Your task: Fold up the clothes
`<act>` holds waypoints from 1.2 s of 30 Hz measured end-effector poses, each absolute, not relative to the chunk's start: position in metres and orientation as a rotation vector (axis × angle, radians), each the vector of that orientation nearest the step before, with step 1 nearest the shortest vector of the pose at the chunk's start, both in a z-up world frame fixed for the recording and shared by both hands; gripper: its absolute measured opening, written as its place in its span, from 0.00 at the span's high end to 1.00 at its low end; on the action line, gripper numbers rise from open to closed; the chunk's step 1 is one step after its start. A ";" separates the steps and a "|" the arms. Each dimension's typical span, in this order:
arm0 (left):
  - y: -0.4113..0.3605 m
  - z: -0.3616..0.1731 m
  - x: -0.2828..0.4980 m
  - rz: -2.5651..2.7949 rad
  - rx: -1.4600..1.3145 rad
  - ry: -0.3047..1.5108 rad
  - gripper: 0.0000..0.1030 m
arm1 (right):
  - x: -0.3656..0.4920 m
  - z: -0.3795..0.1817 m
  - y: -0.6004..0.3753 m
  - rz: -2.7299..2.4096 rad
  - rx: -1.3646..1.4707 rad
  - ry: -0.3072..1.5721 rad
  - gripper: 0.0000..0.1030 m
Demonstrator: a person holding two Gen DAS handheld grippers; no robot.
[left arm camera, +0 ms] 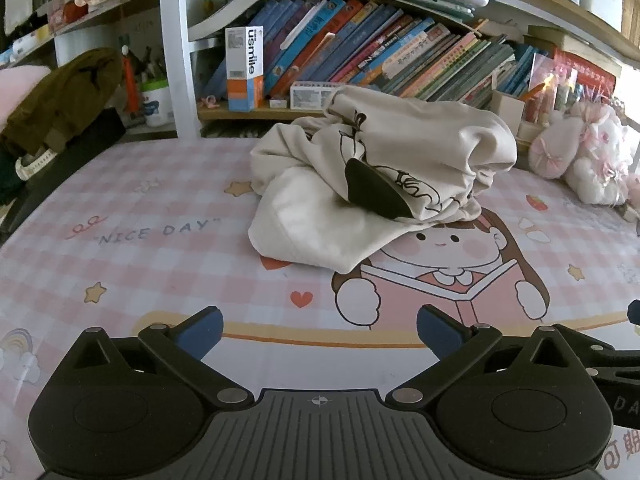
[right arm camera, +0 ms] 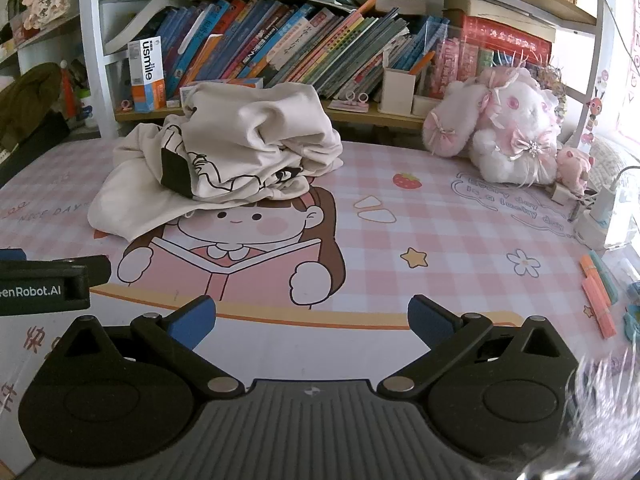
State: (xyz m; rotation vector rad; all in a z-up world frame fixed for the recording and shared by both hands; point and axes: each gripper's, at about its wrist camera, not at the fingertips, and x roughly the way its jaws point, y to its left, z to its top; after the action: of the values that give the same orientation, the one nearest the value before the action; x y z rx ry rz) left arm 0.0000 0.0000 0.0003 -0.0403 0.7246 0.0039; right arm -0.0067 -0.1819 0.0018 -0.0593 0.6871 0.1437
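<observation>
A cream garment with a dark line drawing and a black patch lies crumpled in a heap (left arm camera: 380, 176) on the pink checked table cover (left arm camera: 160, 208), toward the back. It also shows in the right wrist view (right arm camera: 224, 152), left of centre. My left gripper (left arm camera: 319, 330) is open and empty, well in front of the heap. My right gripper (right arm camera: 312, 320) is open and empty, near the table's front edge, to the right of the heap. The left gripper's body (right arm camera: 44, 280) shows at the left edge of the right wrist view.
A bookshelf full of books (right arm camera: 300, 48) stands behind the table. A white-pink plush rabbit (right arm camera: 508, 128) sits at the back right. Orange markers (right arm camera: 596, 300) and a white charger (right arm camera: 604, 216) lie at the right edge. An olive-brown garment (left arm camera: 64, 96) is at the left.
</observation>
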 end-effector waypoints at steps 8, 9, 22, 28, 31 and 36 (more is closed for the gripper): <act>-0.005 0.000 0.000 0.020 -0.024 0.725 0.00 | -0.007 0.002 -0.182 0.146 -0.054 0.685 0.00; -0.002 0.000 0.000 0.017 -0.028 0.722 0.00 | -0.007 0.002 -0.183 0.146 -0.052 0.685 0.00; -0.006 0.008 -0.003 0.011 -0.004 0.721 0.00 | -0.009 0.002 -0.182 0.149 -0.053 0.696 0.00; -0.006 0.008 -0.003 -0.018 -0.001 0.723 0.00 | -0.009 0.001 -0.182 0.148 -0.052 0.697 0.00; -0.006 0.008 -0.004 -0.027 0.008 0.733 0.00 | -0.009 0.002 -0.182 0.148 -0.052 0.698 0.00; -0.006 0.008 -0.005 -0.022 0.007 0.724 0.00 | -0.009 0.002 -0.182 0.149 -0.053 0.697 0.00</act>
State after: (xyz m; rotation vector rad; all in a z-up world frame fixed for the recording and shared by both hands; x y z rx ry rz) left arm -0.0054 -0.0059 0.0076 0.0069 0.7243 -0.0219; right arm -0.0089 -0.1816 0.0018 -0.0535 0.6971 0.1489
